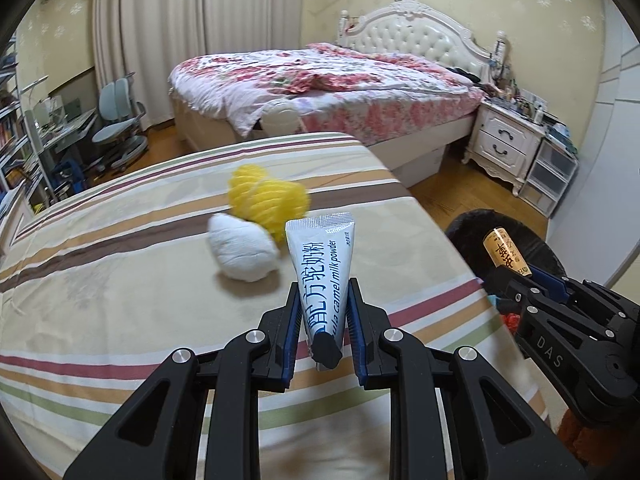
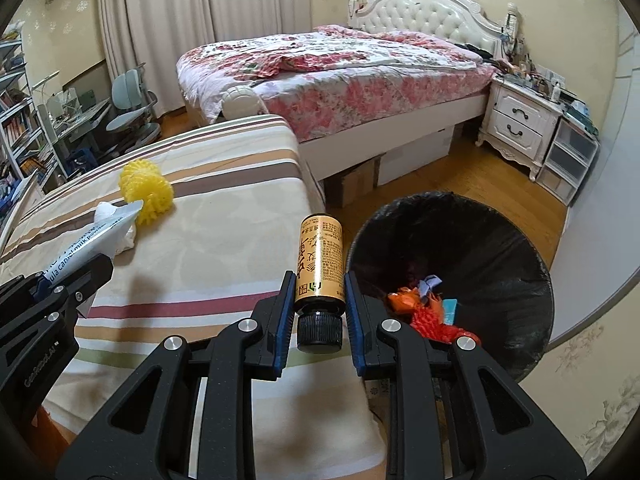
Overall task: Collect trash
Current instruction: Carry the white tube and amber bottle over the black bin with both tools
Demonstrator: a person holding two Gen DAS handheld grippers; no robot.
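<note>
My left gripper (image 1: 325,294) is shut on a white camel milk powder sachet (image 1: 322,264) and holds it above the striped table (image 1: 120,280). My right gripper (image 2: 318,284) is shut on a small gold bottle (image 2: 320,260) with a black cap, held over the table's right edge beside the black-lined trash bin (image 2: 480,240). The bin holds red and orange scraps (image 2: 428,312). A yellow foam net (image 1: 266,198) and a crumpled white tissue (image 1: 242,246) lie on the table beyond the sachet. The right gripper with the bottle (image 1: 502,254) also shows in the left wrist view.
A bed with a floral quilt (image 1: 328,76) stands behind the table. A white nightstand (image 1: 504,140) and plastic drawers (image 1: 552,172) are at the right. A desk chair (image 1: 116,128) and shelves are at the left. Wooden floor (image 2: 472,180) lies between bed and bin.
</note>
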